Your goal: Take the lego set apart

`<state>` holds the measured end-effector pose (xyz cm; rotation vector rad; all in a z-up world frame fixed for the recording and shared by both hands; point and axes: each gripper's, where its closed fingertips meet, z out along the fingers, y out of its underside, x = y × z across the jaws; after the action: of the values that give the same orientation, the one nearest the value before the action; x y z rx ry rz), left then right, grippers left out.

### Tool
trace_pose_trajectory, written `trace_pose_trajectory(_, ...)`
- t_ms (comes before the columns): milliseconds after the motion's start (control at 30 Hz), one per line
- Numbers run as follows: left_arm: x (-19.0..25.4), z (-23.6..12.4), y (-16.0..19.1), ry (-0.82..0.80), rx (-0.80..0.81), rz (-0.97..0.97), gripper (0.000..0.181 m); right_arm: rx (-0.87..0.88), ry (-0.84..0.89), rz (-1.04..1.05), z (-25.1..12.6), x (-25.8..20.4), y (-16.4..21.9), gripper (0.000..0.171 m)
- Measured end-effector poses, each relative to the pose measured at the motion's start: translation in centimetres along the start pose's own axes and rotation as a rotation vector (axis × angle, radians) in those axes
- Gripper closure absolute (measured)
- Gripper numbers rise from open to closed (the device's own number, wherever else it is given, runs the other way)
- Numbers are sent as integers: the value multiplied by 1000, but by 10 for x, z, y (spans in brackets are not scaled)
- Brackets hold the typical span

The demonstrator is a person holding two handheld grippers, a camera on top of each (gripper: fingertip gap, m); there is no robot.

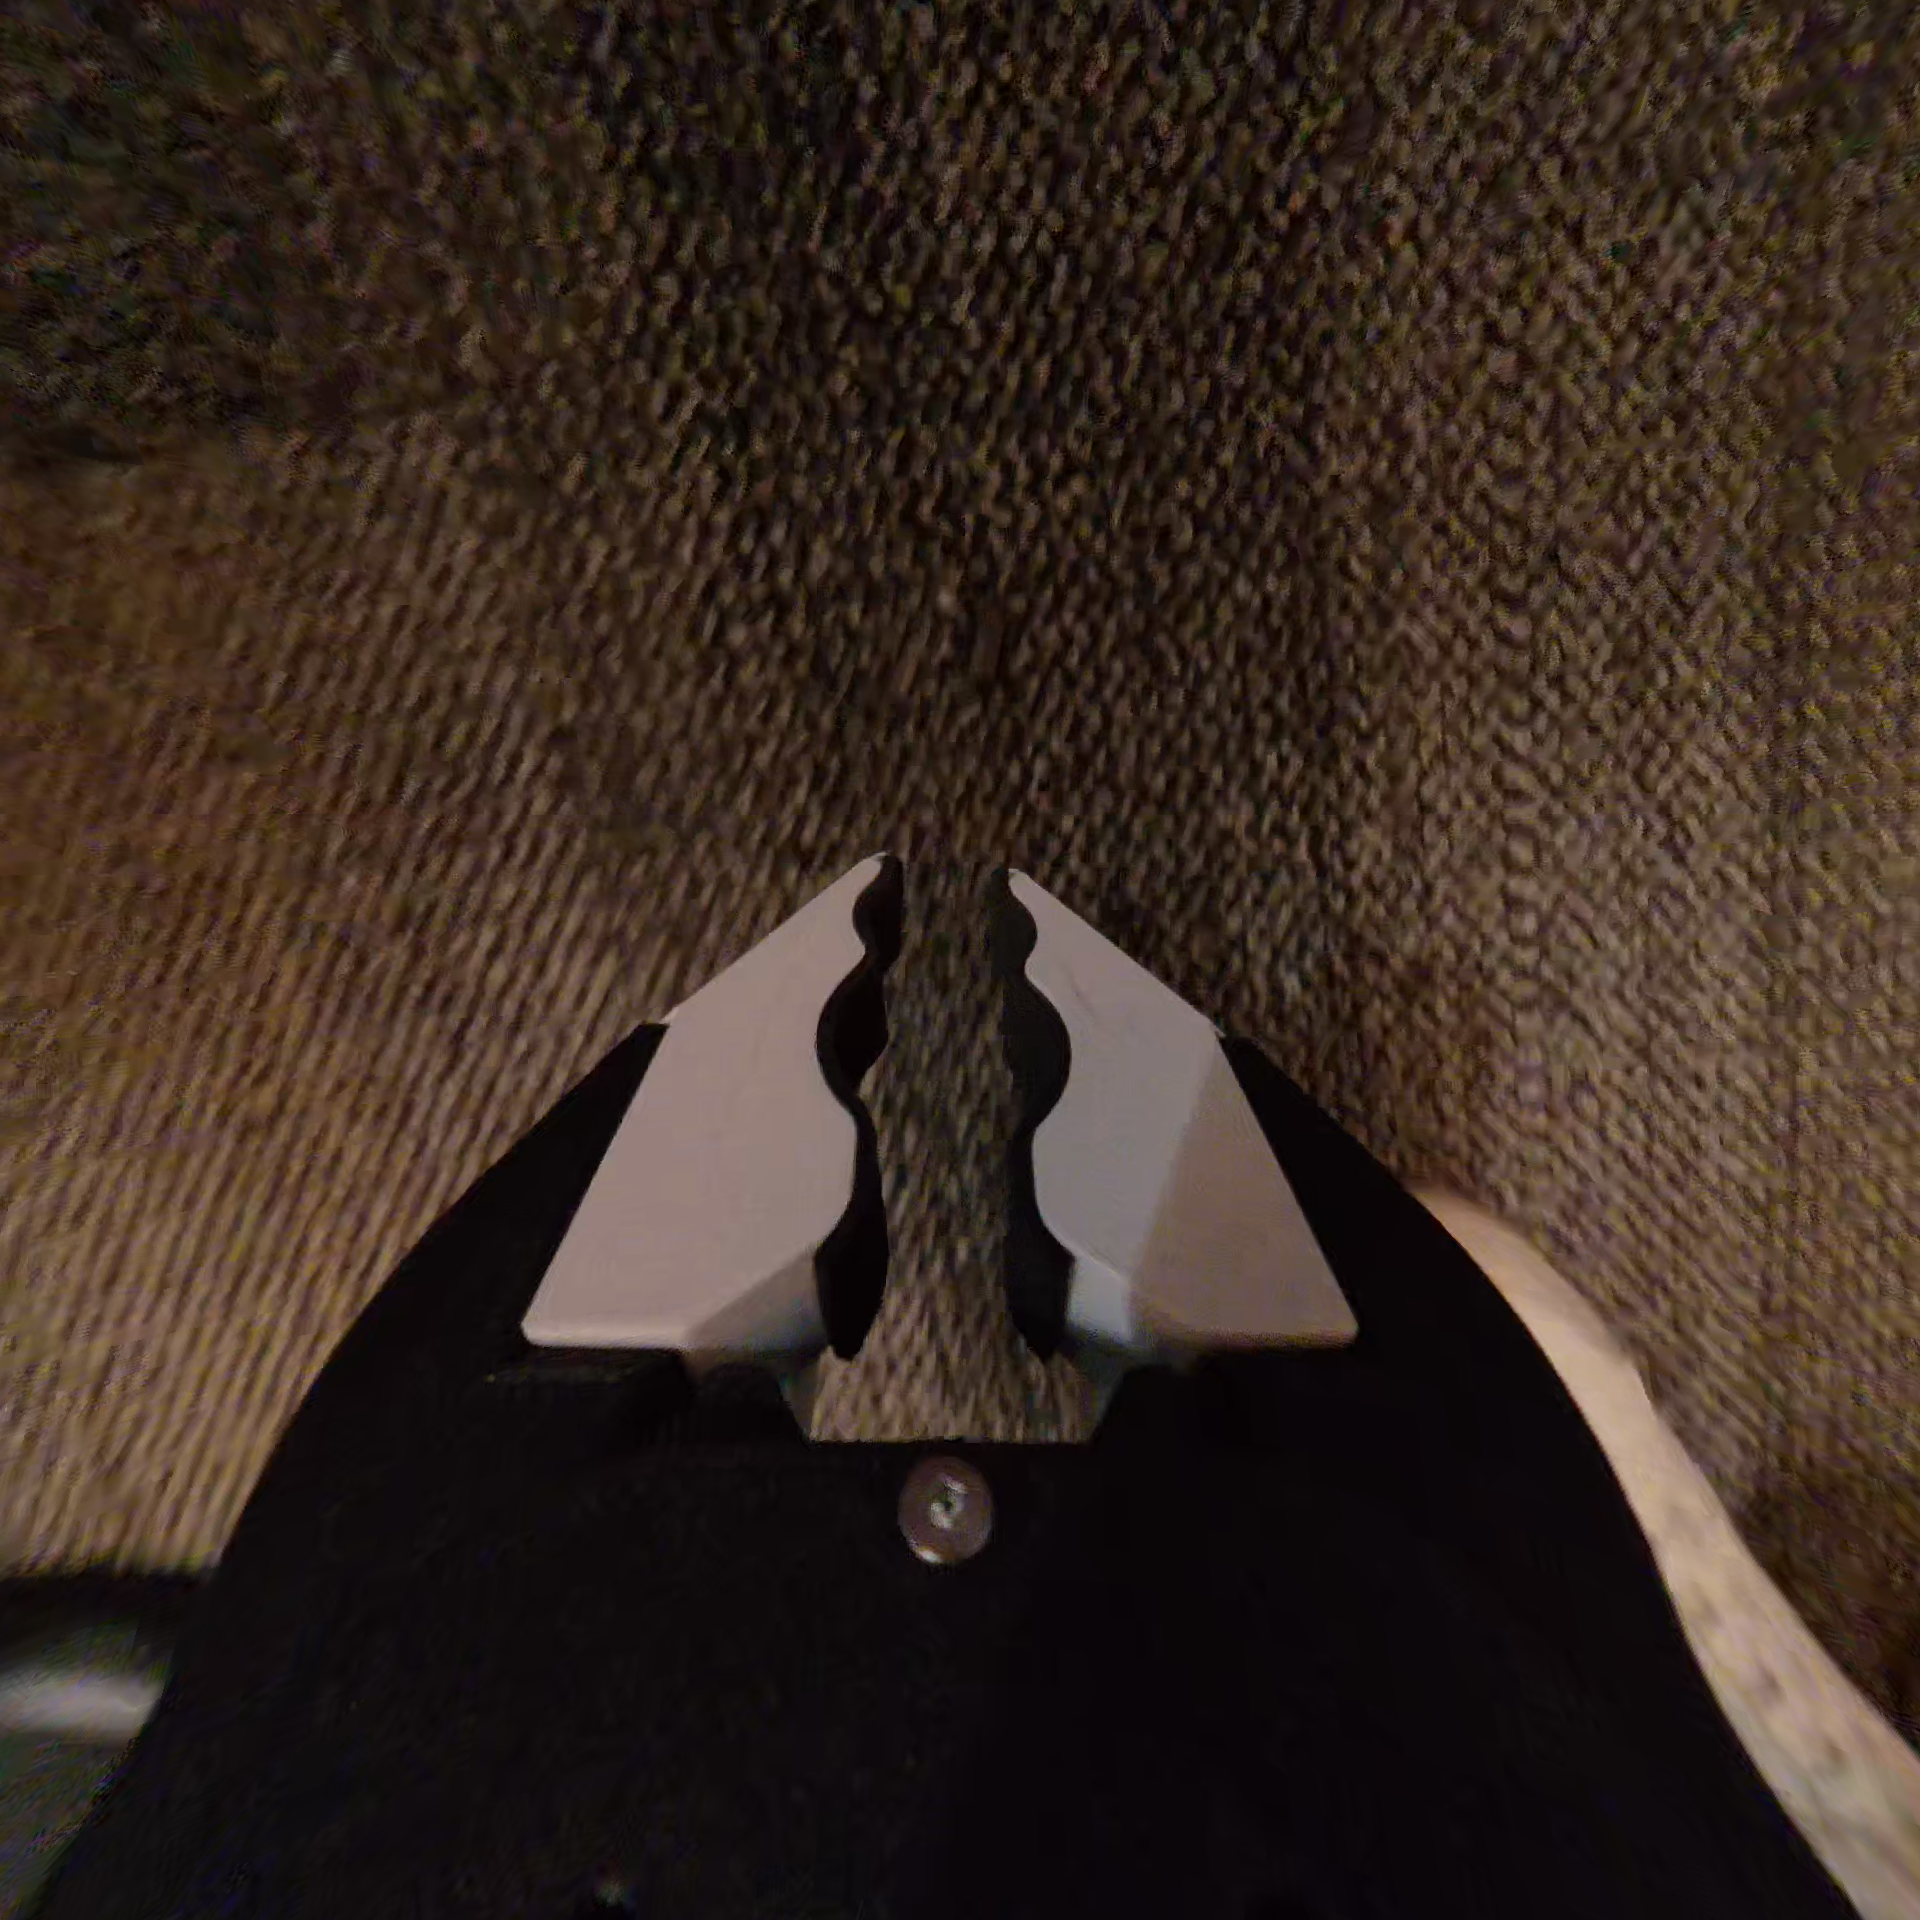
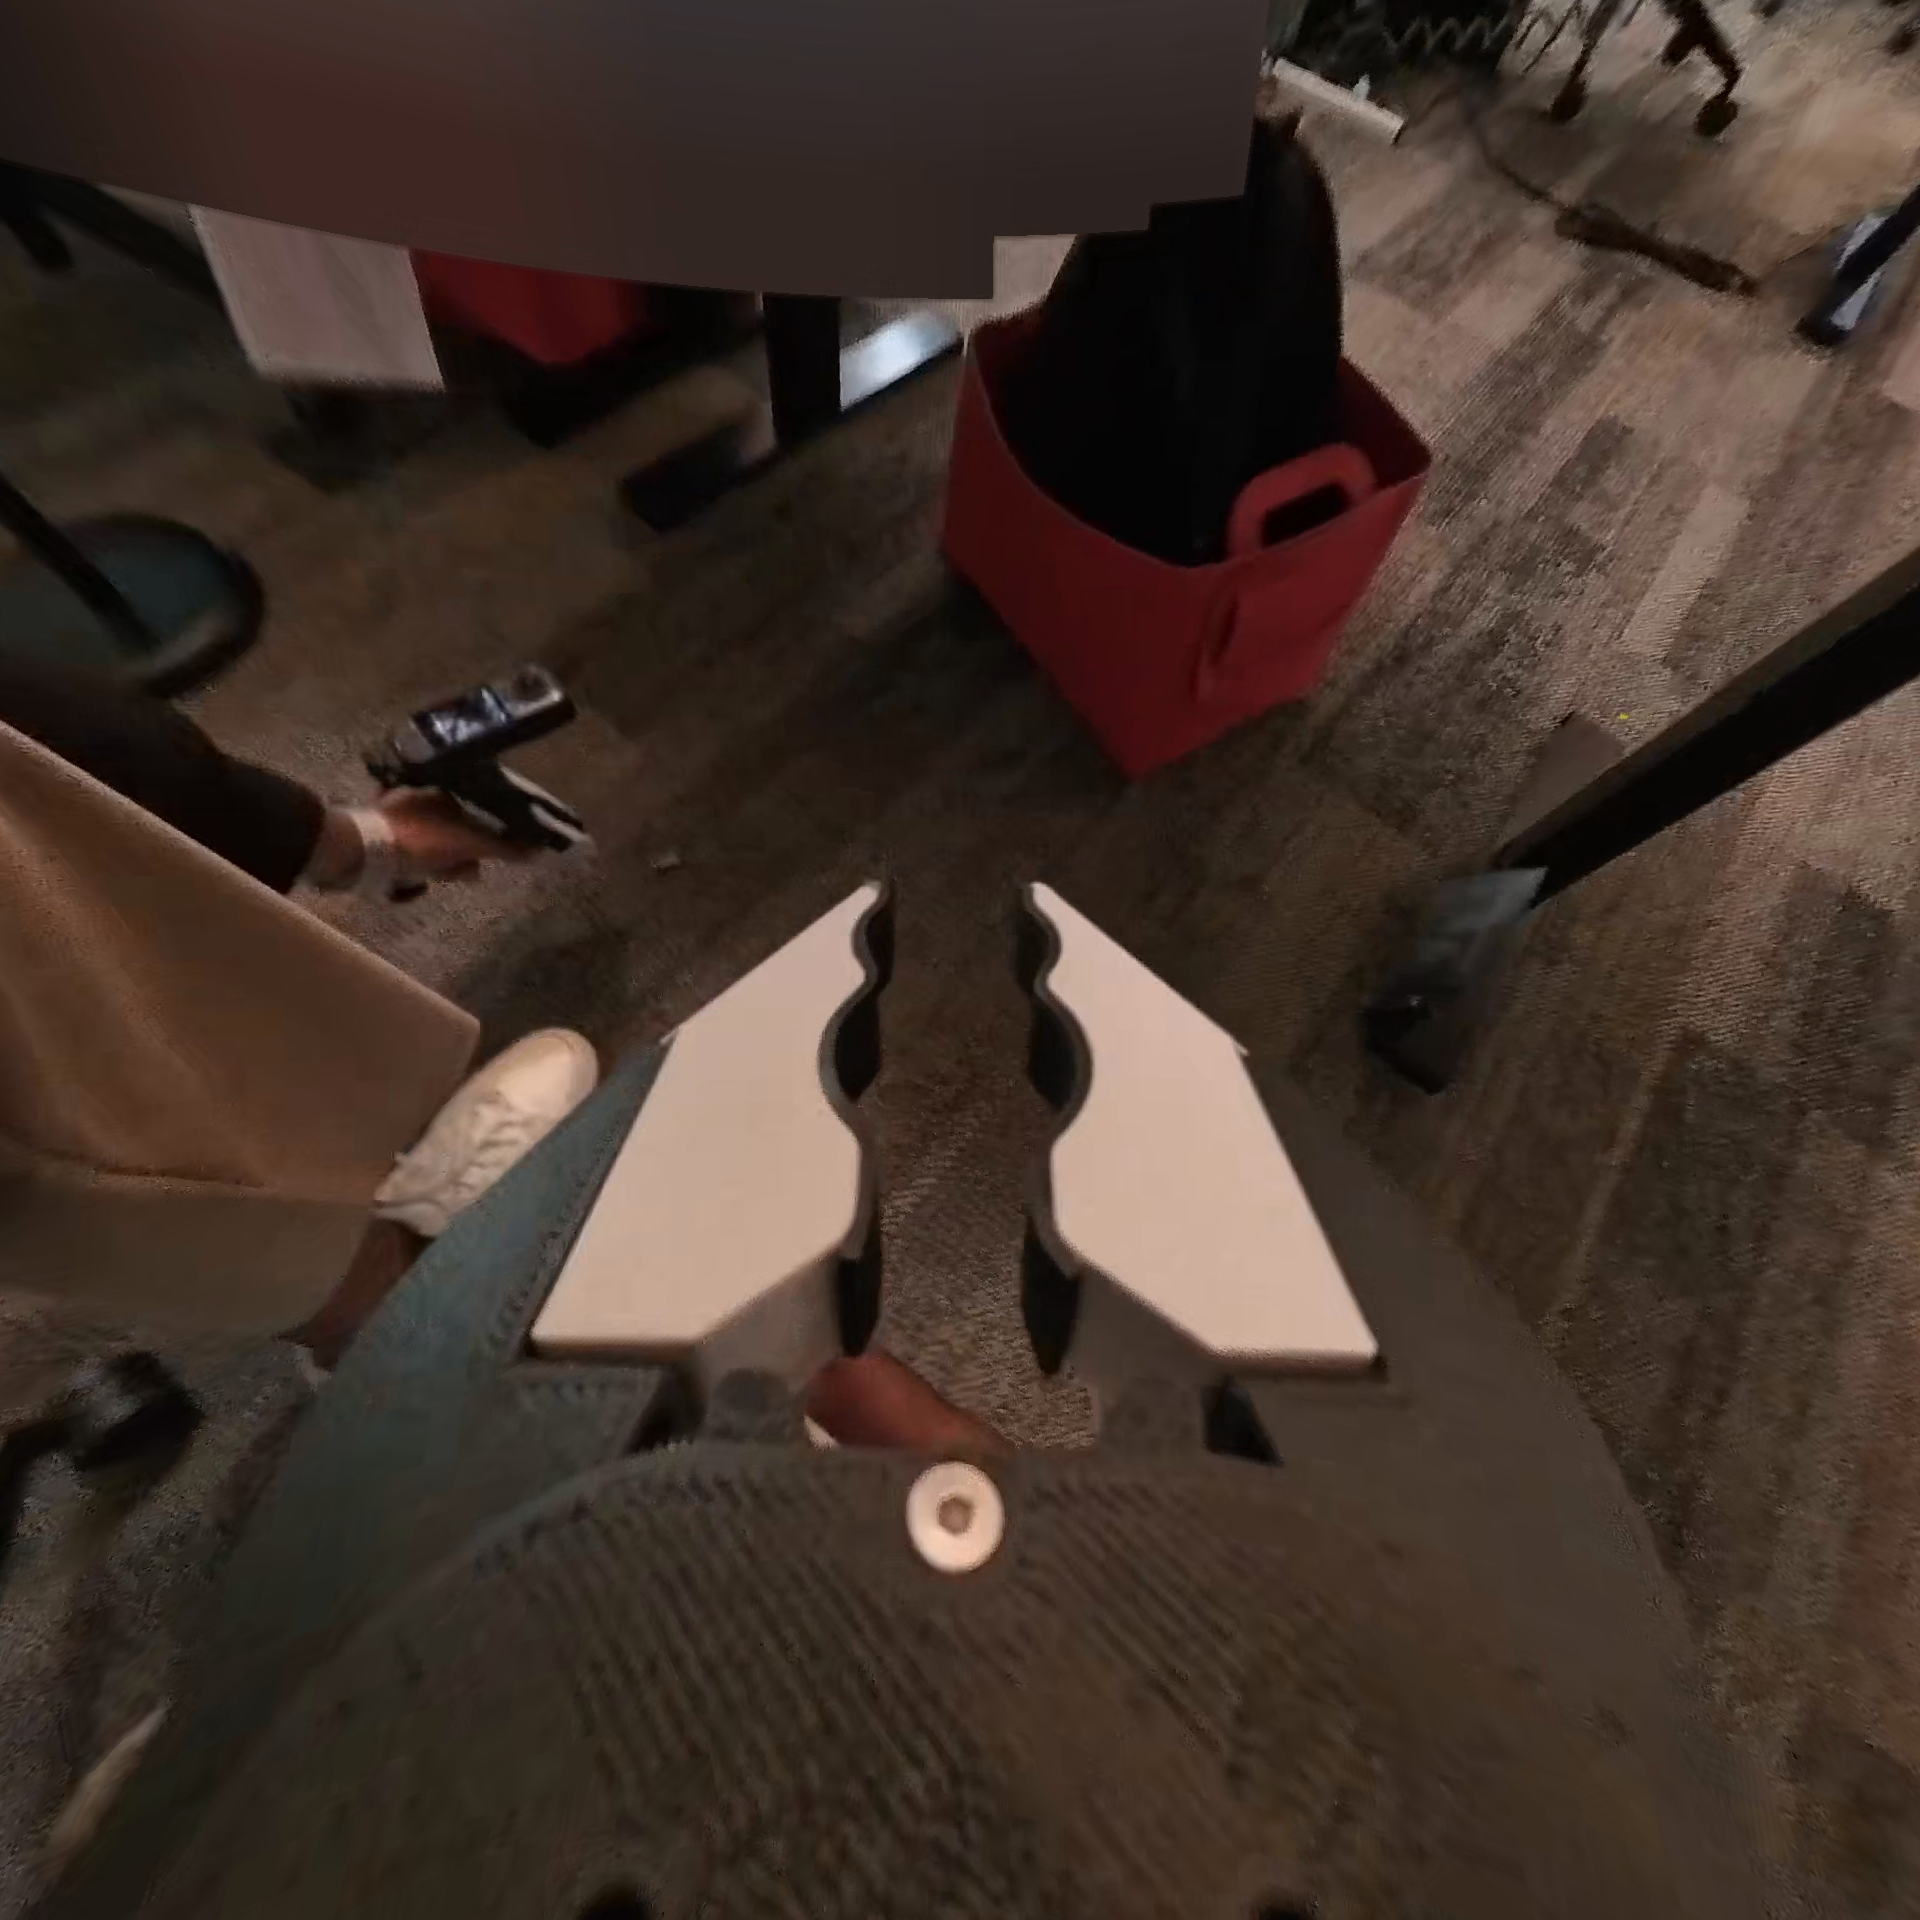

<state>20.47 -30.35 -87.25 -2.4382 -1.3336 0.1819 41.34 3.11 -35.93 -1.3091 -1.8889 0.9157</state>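
Note:
No lego set shows in either view. My left gripper (image 1: 948, 864) hangs close over brown-grey carpet (image 1: 935, 416); its white fingers stand a narrow gap apart with nothing between them. My right gripper (image 2: 956, 888) points down at the carpet from higher up, its jaws a little apart and empty. In the right wrist view a hand holds the other black gripper (image 2: 478, 748) low over the floor at the left.
A red fabric bin (image 2: 1174, 582) with dark contents stands on the carpet ahead. A black table leg (image 2: 1714, 748) slants in at the right. A person's beige trouser leg (image 2: 156, 987) and white shoe (image 2: 488, 1122) are at the left. A round stand base (image 2: 135, 603) is at the far left. The left gripper's tips are roughly 65 centimeters from the right gripper's.

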Motion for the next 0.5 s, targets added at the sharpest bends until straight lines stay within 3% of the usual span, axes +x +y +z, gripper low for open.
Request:
trace_pose_trajectory(100,10,40,-10,81,21,-32,165,-37,-28,-24,42,10,-1,149)
trace_pose_trajectory(233,9,55,-20,57,69,-70,164,-57,-77,91,76,25,-7,151)
trace_pose_trajectory(500,11,76,-19,47,-20,-109,168,-57,-113,102,98,44,-21,155)
